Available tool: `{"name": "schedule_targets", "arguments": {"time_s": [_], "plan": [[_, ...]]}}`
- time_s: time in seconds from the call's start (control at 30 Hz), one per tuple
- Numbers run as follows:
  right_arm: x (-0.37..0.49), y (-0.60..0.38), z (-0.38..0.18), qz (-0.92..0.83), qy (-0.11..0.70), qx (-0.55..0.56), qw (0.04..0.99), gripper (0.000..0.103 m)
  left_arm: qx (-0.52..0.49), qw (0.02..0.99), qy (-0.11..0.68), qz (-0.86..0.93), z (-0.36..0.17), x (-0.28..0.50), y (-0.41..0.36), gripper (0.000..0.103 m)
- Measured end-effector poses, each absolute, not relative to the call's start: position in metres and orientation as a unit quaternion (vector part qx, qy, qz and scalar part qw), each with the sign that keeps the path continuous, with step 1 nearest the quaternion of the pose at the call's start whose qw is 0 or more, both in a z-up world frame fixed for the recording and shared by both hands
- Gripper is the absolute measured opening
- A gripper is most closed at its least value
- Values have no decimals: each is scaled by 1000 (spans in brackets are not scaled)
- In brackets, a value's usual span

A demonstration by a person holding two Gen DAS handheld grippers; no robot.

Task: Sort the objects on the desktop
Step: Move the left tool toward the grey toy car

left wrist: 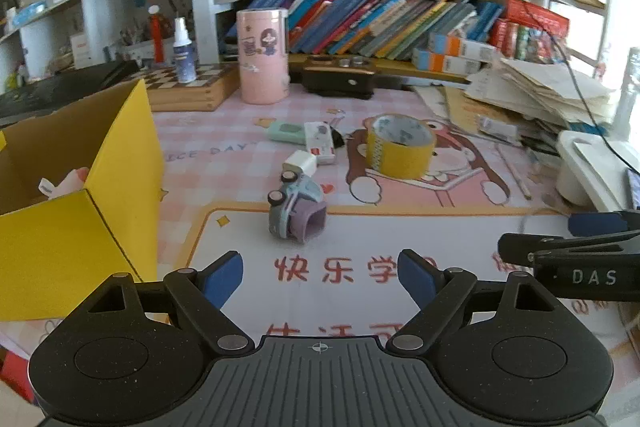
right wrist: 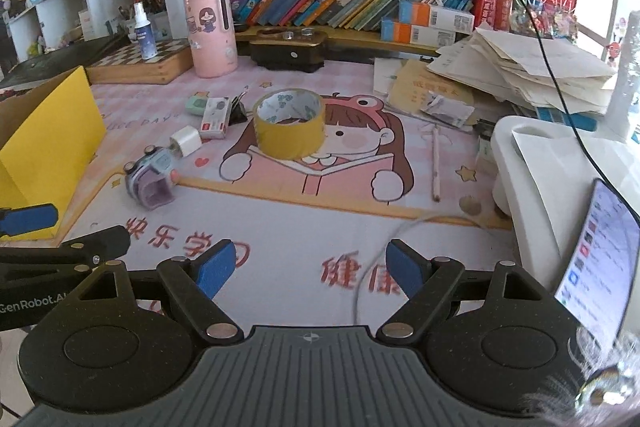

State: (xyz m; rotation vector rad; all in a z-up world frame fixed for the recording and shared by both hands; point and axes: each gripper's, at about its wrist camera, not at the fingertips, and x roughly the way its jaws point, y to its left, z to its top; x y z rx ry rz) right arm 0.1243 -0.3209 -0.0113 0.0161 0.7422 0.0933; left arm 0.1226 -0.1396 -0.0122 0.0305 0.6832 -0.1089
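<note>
A small toy car (left wrist: pixel 294 211) (right wrist: pixel 150 181) lies on its side on the pink desk mat, just ahead of my open left gripper (left wrist: pixel 320 277). Behind it lie a white charger plug (left wrist: pixel 300 163) (right wrist: pixel 185 142), a white stapler box (left wrist: pixel 320 143) (right wrist: pixel 215 117) and a mint case (left wrist: pixel 285 131) (right wrist: pixel 197 104). A roll of yellow tape (left wrist: pixel 400 147) (right wrist: pixel 290 131) stands further right, well ahead of my open right gripper (right wrist: pixel 308 267). Nothing is between either pair of fingers. An open yellow cardboard box (left wrist: pixel 80 219) (right wrist: pixel 48 139) stands at the left.
A pink canister (left wrist: pixel 262 55) (right wrist: pixel 210 29), a chessboard (left wrist: pixel 188 87) with a spray bottle, a black case (left wrist: pixel 340 75), leaning books, a paper pile (right wrist: pixel 516 71), a pencil (right wrist: pixel 435 163), a white stand (right wrist: pixel 532 179) and a lit phone (right wrist: pixel 600 259) ring the mat.
</note>
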Motion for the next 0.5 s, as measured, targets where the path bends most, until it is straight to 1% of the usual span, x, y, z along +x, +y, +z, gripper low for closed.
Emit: {"name": "schedule_targets", "arguments": {"time_s": [0.37,0.43,0.5], "plan": [[166,-337,-16,71,362,17,929,82,12,942,336,-1,-16,146,-146,86],[172,-339,-17,74,362,16,929,82,13,941,337,3,-17,150,-147,81],[176,-340,-18,75,361,16,929,82,15,941,338,6,-18,155,-148,80]]}}
